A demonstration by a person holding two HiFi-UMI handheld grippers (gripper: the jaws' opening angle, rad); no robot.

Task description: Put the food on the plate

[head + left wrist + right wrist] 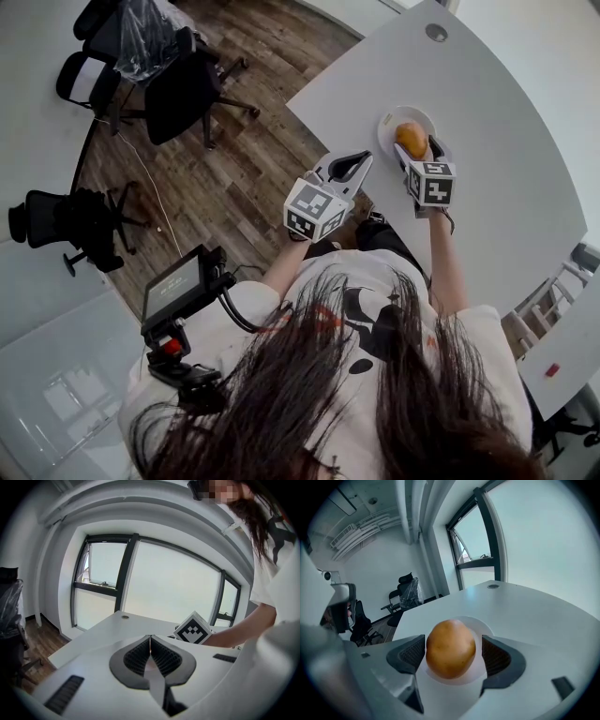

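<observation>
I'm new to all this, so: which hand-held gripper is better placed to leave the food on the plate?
Right. The right hand-held gripper has jaws apart around the food, over the plate. The left hand-held gripper is shut, empty, back near the table edge.

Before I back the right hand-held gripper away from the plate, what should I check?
1. Food over the plate: ok.
2. Food resting on the plate, not hanging: cannot tell.
3. Right hand-held gripper jaws apart, with a gap showing beside the food: ok.
4. Left hand-held gripper shut, empty and apart from the plate: ok.
</observation>
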